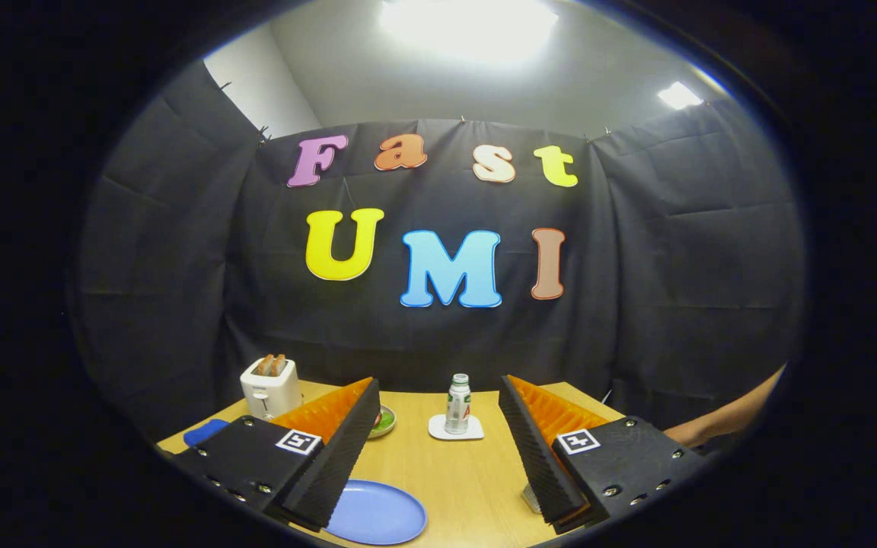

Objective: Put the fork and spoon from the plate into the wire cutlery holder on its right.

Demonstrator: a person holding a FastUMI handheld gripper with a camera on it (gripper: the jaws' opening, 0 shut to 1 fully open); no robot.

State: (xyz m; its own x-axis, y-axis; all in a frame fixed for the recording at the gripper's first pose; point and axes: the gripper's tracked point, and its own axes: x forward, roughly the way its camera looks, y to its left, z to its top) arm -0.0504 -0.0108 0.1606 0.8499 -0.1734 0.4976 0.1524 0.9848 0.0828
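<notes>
Gripper view: claw (438, 449) spread wide above bench (454, 479), nothing between fingers. Blue plate (375, 512) lies just inside left finger, near bench's front edge; fork, spoon, wire holder not made out. Bare bench strip runs ahead between fingers to bottle (457, 403) on white coaster (455, 428). Toaster (271, 387) near far-left edge.

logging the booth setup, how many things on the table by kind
toaster: 1
bottle: 1
white coaster under the bottle: 1
blue plate: 1
small green dish: 1
blue item beside the toaster: 1
total: 6
The gripper is open, fingers empty, above the table.
</notes>
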